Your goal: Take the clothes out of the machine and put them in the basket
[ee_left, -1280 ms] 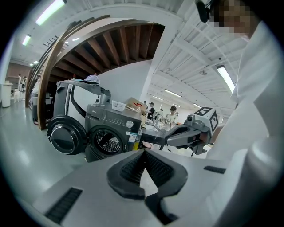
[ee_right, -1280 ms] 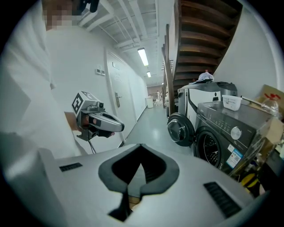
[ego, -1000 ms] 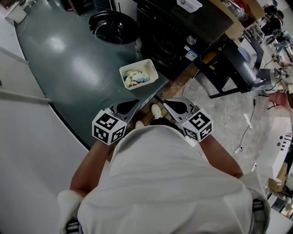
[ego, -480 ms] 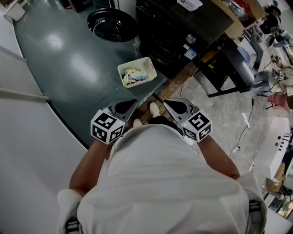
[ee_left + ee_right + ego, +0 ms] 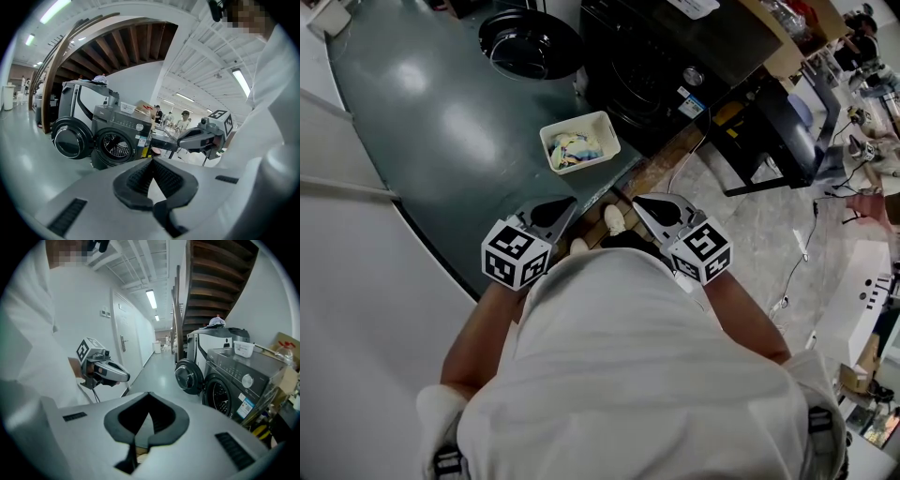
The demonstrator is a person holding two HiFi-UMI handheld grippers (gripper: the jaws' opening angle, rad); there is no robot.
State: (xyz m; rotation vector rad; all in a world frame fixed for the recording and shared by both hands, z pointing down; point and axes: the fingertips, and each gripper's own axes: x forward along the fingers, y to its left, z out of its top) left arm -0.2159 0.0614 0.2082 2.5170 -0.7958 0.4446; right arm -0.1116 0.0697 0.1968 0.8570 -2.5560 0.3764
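Head view shows the person standing on the grey-green floor [image 5: 441, 131], with the left gripper [image 5: 559, 207] and the right gripper [image 5: 648, 207] held side by side in front of the body, both pointing toward the machine [image 5: 647, 75]. The white basket [image 5: 610, 132] stands on the floor just beside the front of the machine, ahead of both grippers and apart from them. Inside it lie the clothes [image 5: 572, 148], a small pile of pale yellow and light blue fabric. The round door [image 5: 530, 45] of the machine is swung open to the side. Left gripper view shows its jaws closed together at the tips with nothing between them, and the right gripper view shows the same for the other tool. Each gripper view also looks at the dark front of the machine and its open drum [image 5: 116, 147].
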